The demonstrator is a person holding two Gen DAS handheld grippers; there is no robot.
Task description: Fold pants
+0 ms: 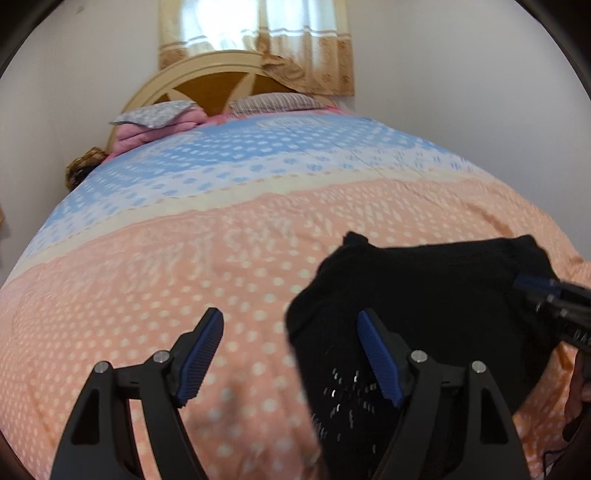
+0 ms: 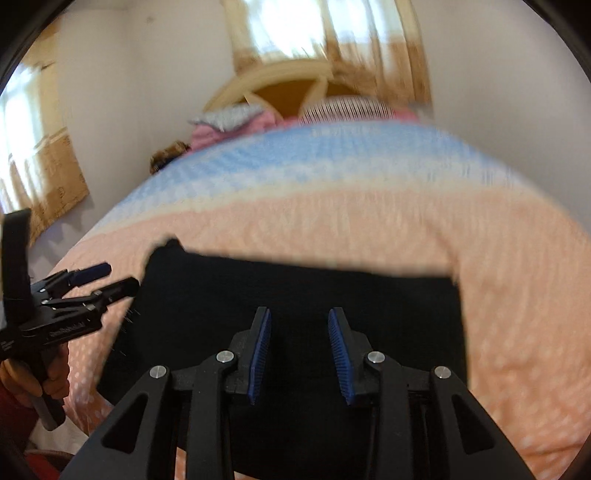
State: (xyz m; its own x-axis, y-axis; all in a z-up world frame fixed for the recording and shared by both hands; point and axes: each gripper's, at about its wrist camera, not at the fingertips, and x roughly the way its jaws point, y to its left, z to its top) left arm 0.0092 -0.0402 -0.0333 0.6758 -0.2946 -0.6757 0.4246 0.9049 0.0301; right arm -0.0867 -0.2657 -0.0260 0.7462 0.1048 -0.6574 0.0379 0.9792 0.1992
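Observation:
The black pants (image 1: 424, 295) lie folded into a compact block on the peach part of the bedspread, near the bed's front edge; they also show in the right wrist view (image 2: 303, 291). A sparkly white pattern shows on their near left part. My left gripper (image 1: 290, 325) is open and empty, its right finger over the pants' left edge. My right gripper (image 2: 300, 325) is open and empty, hovering over the pants' middle. The right gripper's tip (image 1: 532, 286) shows at the pants' right side. The left gripper also shows in the right wrist view (image 2: 118, 277), beside the pants' left edge.
The bedspread (image 1: 184, 258) is peach in front and blue (image 1: 258, 158) further back. Pillows (image 1: 155, 114) and a wooden headboard (image 1: 221, 85) stand at the far end, under a curtained window (image 1: 258, 33). White walls flank the bed.

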